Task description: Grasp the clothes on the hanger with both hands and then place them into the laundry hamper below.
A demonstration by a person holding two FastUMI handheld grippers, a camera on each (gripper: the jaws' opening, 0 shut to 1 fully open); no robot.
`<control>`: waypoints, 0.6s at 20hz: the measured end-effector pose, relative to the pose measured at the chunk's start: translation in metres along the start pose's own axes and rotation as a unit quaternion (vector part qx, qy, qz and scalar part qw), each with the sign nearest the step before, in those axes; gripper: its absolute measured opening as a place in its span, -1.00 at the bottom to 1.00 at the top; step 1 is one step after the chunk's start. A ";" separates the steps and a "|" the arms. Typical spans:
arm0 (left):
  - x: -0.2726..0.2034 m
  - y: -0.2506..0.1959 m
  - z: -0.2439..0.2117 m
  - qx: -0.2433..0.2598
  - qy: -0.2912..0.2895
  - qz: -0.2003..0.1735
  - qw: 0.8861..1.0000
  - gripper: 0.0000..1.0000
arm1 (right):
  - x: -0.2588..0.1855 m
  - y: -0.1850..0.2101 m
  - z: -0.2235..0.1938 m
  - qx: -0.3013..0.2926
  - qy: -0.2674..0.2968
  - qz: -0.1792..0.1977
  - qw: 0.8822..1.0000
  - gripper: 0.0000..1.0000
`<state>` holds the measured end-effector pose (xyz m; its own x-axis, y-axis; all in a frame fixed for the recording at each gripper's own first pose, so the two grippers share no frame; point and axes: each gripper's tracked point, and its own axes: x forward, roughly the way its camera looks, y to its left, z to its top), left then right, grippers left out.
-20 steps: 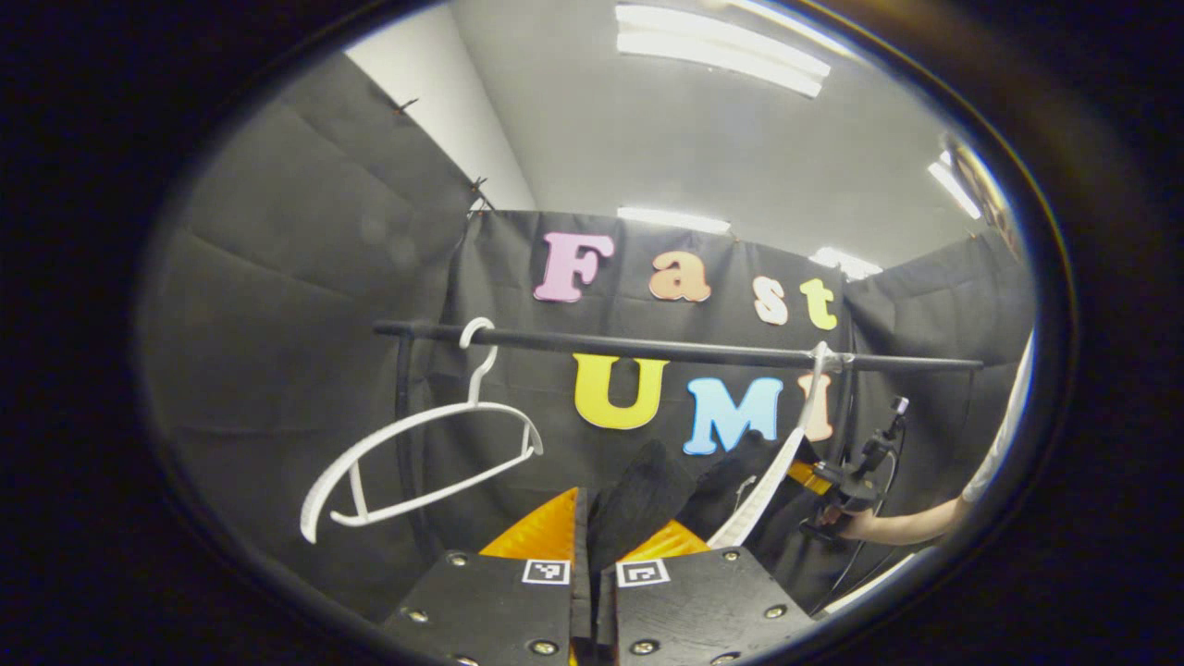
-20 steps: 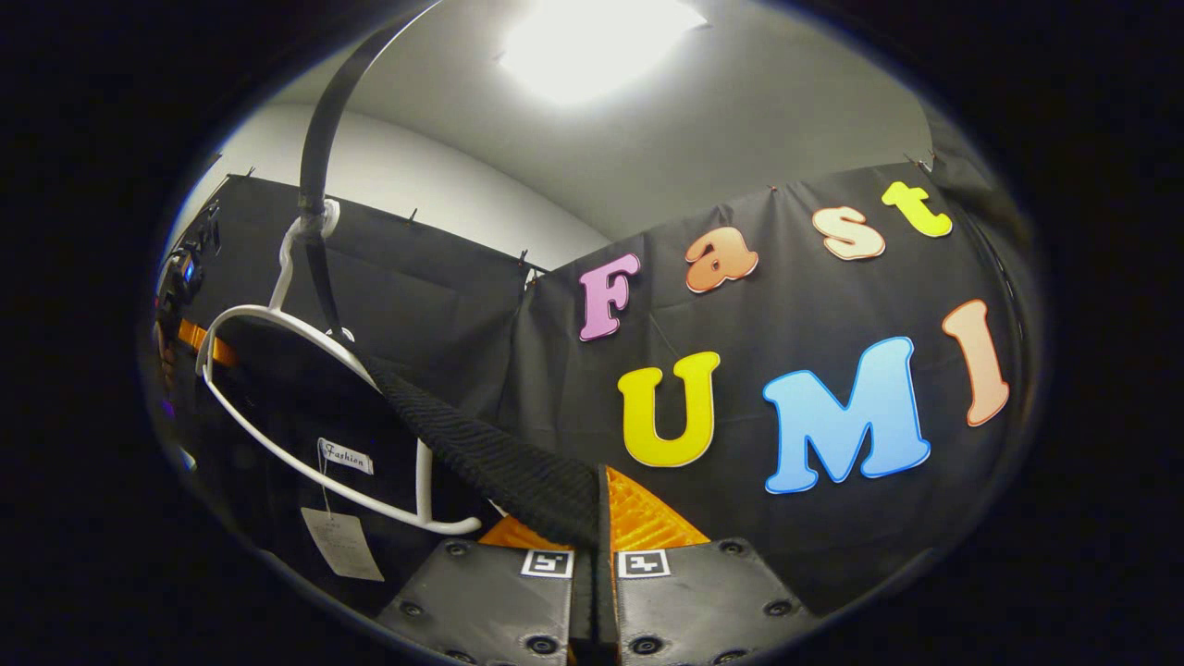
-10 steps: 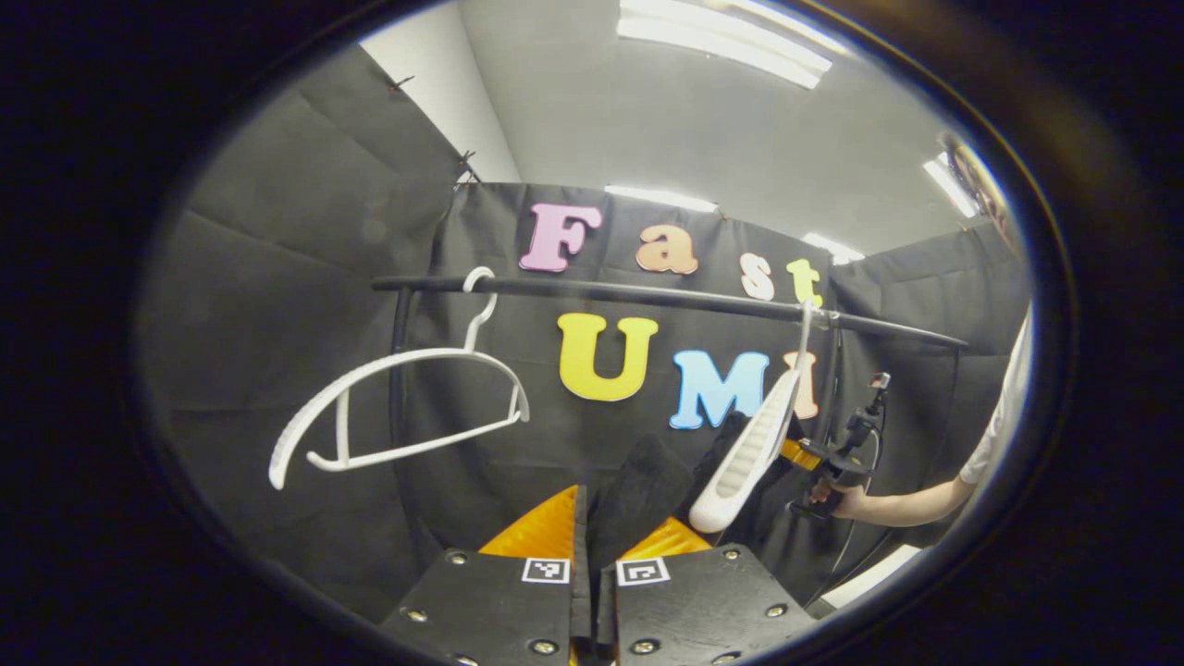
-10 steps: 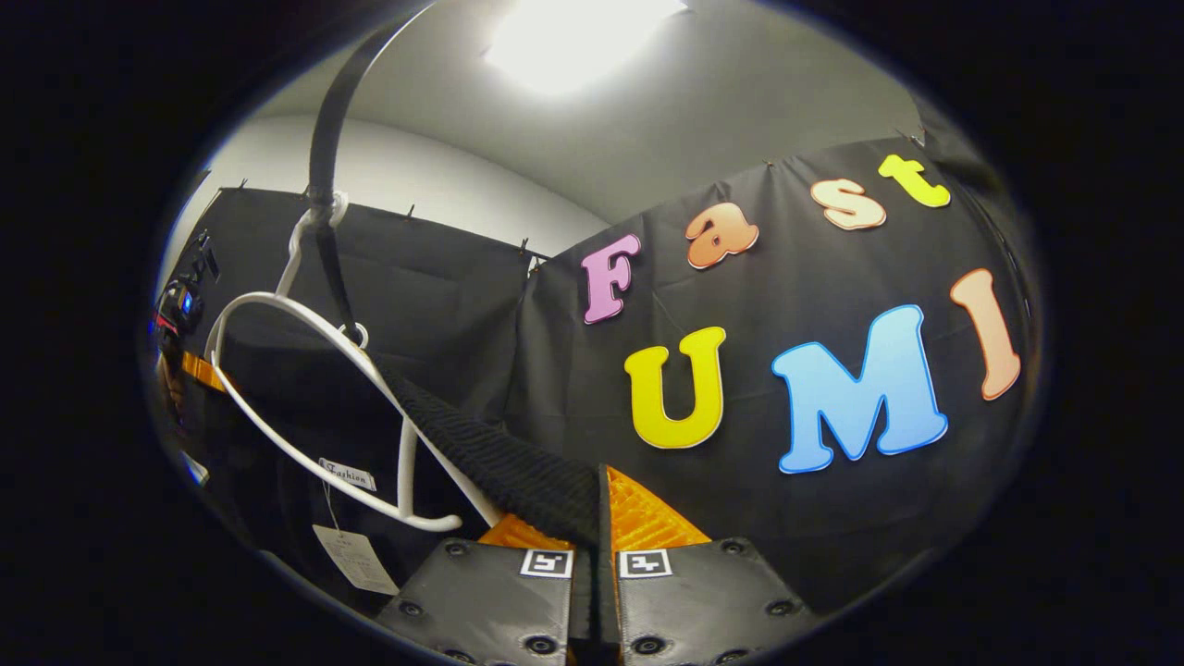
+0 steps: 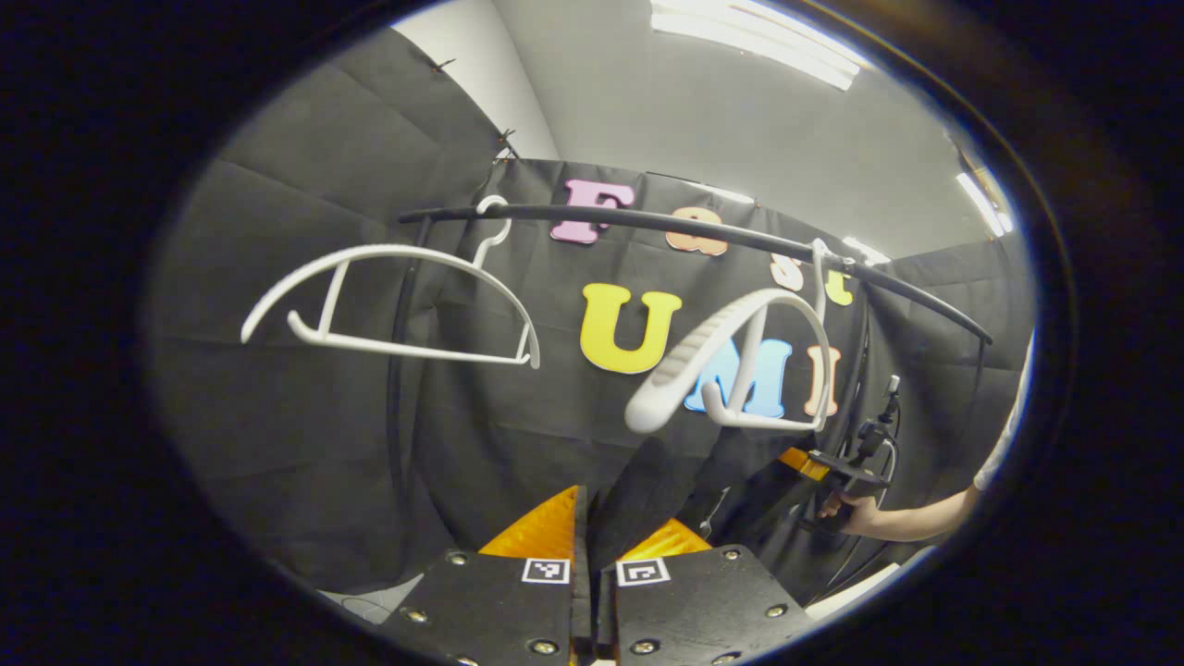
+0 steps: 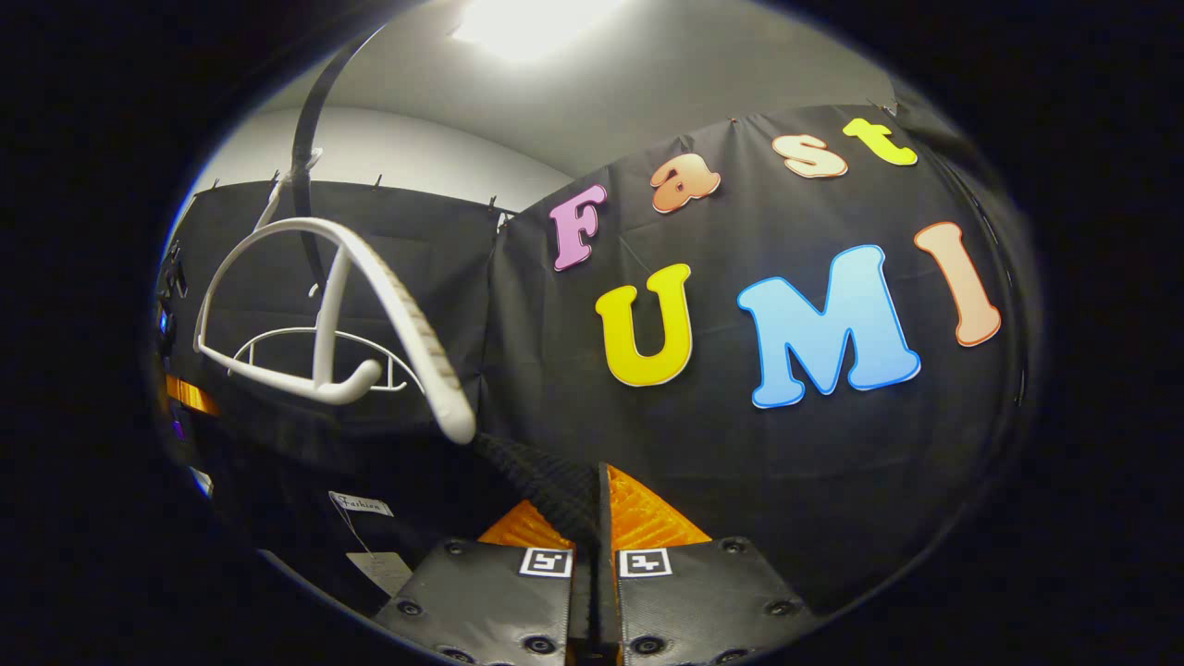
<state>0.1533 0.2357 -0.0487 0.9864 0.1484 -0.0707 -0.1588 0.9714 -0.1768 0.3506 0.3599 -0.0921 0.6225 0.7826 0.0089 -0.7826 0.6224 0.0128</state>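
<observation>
Black cloth hangs all around the booth, with a white ceiling and bright lights above.

My left tool point(image 5: 586, 546) is pinched tight on a fold of the black clothes point(image 5: 647, 490). My right tool point(image 6: 597, 536) is pinched tight on another part, a thick knitted edge point(image 6: 536, 481) that runs right into its fingers. In the left gripper view the right tool is farther off, with a hand point(image 5: 856, 513) holding it.

Between the two tools the clothes stretch out long, from one side to the other, and the rest droops down. A small label point(image 6: 363, 504) and a paper tag point(image 6: 381, 572) dangle on a thread. The clothes are below the near hanger point(image 5: 731, 361) and look free of it. That hanger tips up at an angle, with its hook on the black rail point(image 5: 694, 225). A second hanger point(image 5: 388, 301) hangs bare farther along the rail.

I cannot see the hamper, so I think the clothes must go down from here.

What could go wrong? One tool might go down faster than the other, and the cloth could slip out. A loose part could catch on the tipped hanger and pull it off the rail. The drooping part could land outside the hamper.
</observation>
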 end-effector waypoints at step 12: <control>-0.079 -0.009 -0.086 0.020 0.073 0.004 0.997 -0.94 | -0.118 0.030 -0.070 0.057 0.116 -0.097 0.987 -0.98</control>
<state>0.0730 0.1992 -0.1263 0.9677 0.1309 -0.2153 -0.1625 0.9773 -0.1361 0.2531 0.2876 -0.1632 0.7328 0.6393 -0.2332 -0.6347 0.7657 0.1046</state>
